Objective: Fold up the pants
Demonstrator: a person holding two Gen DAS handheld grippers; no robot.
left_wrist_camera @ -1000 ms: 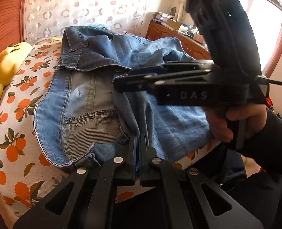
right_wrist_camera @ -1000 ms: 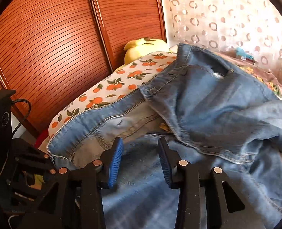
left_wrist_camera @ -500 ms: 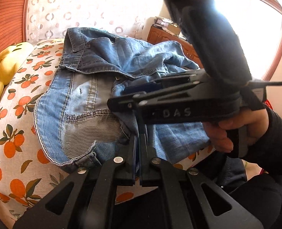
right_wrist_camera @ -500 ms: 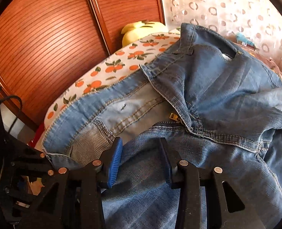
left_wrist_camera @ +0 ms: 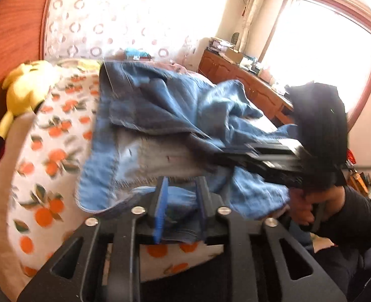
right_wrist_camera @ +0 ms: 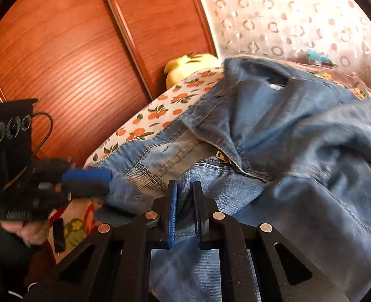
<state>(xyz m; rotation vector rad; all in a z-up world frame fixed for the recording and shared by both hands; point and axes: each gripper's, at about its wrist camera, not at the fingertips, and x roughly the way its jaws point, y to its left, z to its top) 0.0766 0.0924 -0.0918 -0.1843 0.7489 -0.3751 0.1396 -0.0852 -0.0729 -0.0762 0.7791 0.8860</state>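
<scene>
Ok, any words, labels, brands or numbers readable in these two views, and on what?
No text can be read in either view.
Side of the right gripper: any lettering is lost to motion blur.
Clutter on the cabinet by the window: too small to read.
jeans: no readable label.

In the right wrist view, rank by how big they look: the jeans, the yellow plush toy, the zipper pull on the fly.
Largest to smallest, as they appear:
1. jeans, filling most of the right half.
2. yellow plush toy, partly hidden behind the bedding and farther off, so its true size is unsure.
3. zipper pull, tiny.
</scene>
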